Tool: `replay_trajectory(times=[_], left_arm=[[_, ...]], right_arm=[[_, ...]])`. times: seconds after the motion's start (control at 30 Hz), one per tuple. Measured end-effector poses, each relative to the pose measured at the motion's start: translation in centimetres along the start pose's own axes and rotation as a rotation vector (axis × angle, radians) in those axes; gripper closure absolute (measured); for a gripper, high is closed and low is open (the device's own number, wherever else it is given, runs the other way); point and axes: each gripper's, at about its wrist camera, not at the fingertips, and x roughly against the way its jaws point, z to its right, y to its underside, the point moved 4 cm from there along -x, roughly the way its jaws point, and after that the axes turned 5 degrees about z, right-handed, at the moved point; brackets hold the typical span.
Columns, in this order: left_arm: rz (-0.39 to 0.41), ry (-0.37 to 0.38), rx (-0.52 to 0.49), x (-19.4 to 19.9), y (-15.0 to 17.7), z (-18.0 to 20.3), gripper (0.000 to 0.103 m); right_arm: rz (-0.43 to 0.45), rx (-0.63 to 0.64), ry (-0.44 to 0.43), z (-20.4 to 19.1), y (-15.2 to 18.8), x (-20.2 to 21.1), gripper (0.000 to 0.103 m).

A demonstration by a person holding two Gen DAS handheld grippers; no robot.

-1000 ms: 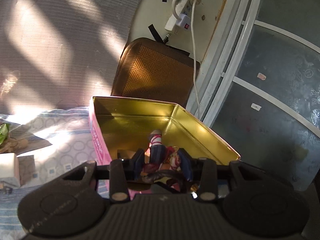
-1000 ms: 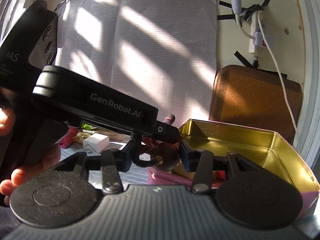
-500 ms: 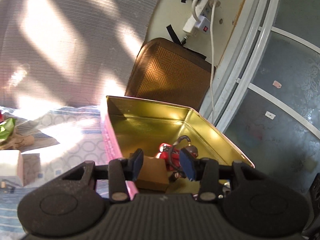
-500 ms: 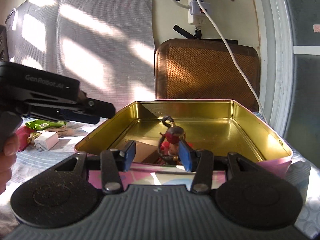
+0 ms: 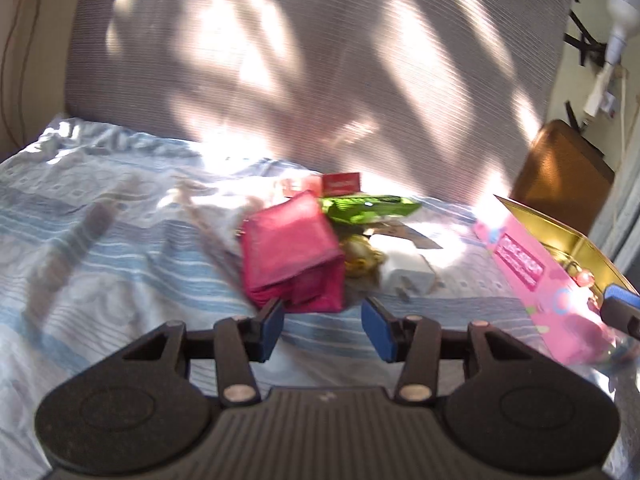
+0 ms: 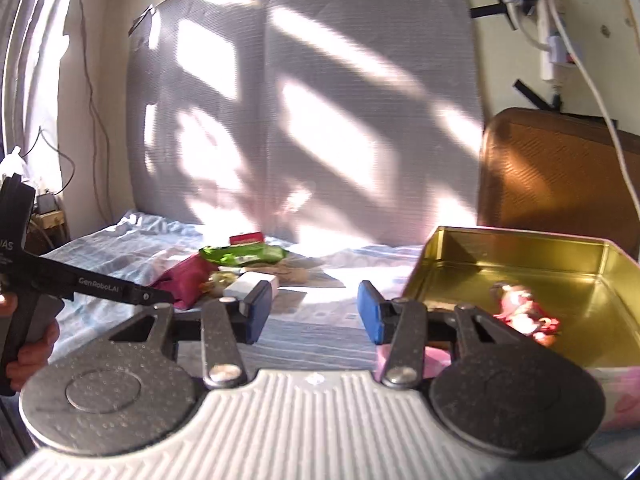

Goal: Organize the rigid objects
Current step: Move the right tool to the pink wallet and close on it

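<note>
One toy figure lies inside the gold-lined tin, so the sorting looks begun but far from finished — most of the pile is outside it on the bed. That pile sits left of the tin: a red pouch, a green packet, a white charger, a small red box behind them, and a yellowish thing I cannot make out between pouch and charger.

The left gripper faces the pile with its fingers parted and nothing between them; they have just been opening, and the pouch lies just beyond the tips, apart from the pads. The right gripper hovers by the tin's near left corner, fingers spread and empty.

For moving, the sheet in front of the pile is bare and gives an easy approach. The tin's raised rim is the edge to mind — anything carried over has to clear its pink wall. Both grippers work close together here, so they could bump. Behind everything a grey mat stands upright, closing off the far side.
</note>
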Motion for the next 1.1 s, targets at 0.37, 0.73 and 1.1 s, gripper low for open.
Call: replay_trajectory(times=[0.37,0.73,1.1], left_arm=[[0.118,-0.096,0.231,1.7,-1.3,-6.9,0.054],[0.123,-0.052,0.228,2.1,-1.3,-6.3,0.050],[0.052,0.158,0.111,1.4,-0.2,-2.1,0.044]], right_arm=[[-0.161,0.141,-0.155,-11.6,0.9,-10.0,0.054],[-0.240,0.224,-0.050,-12.6,1.6,-15.6,0.097],[-0.270,0.194,-0.082,-4.6,3.7,1.5,0.097]])
